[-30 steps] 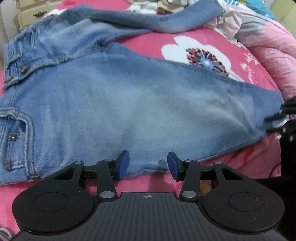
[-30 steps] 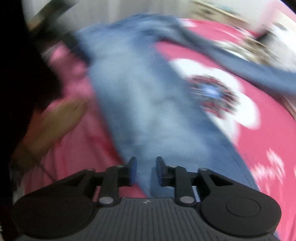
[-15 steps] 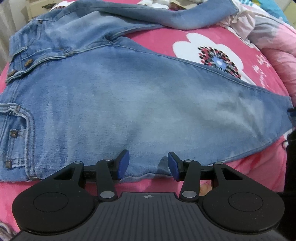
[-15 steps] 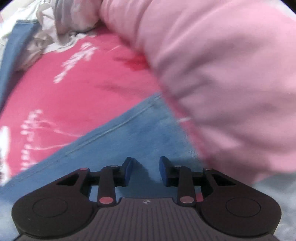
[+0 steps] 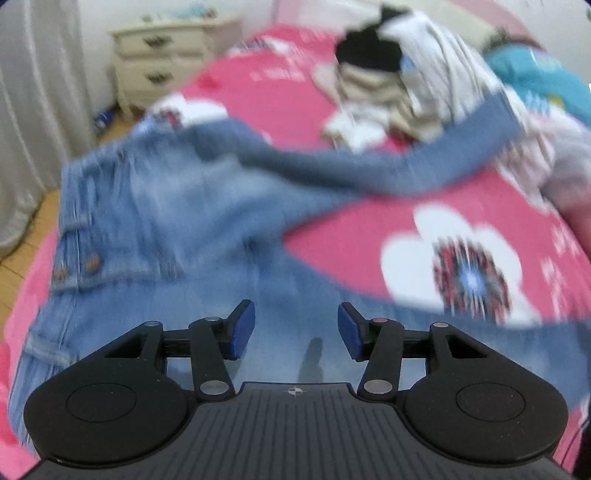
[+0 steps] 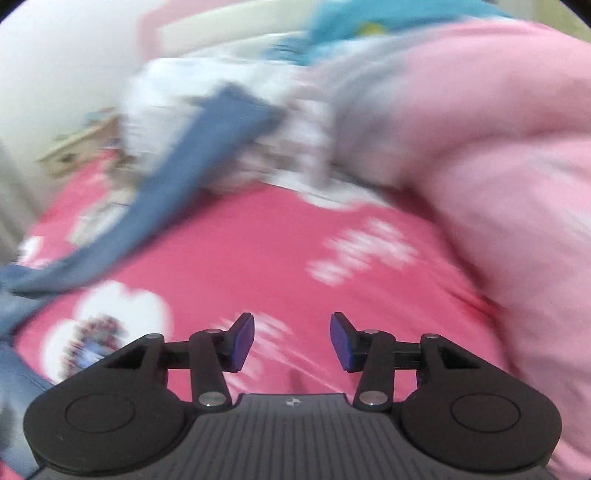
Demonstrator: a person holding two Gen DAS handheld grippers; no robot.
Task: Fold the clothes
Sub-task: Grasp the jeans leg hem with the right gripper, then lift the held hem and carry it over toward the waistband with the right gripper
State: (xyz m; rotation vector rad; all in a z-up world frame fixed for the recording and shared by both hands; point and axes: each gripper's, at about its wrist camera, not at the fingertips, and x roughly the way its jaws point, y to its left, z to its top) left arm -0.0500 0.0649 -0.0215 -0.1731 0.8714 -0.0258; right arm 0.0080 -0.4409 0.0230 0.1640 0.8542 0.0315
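Cream bedside drawers [image 5: 166,55] against a white wall [image 5: 92,14] (blurred), pale curtain [image 5: 33,110], wooden floor [image 5: 26,240].

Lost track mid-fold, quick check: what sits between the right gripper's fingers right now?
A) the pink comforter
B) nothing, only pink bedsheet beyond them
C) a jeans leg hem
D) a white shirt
B: the right gripper has its jaws apart with only the pink bedsheet showing through the gap; the jeans lie off to its left, ungripped.

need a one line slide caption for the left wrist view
Open left gripper poised over blue jeans spread on a pink floral bedspread, with a pile of clothes beyond.
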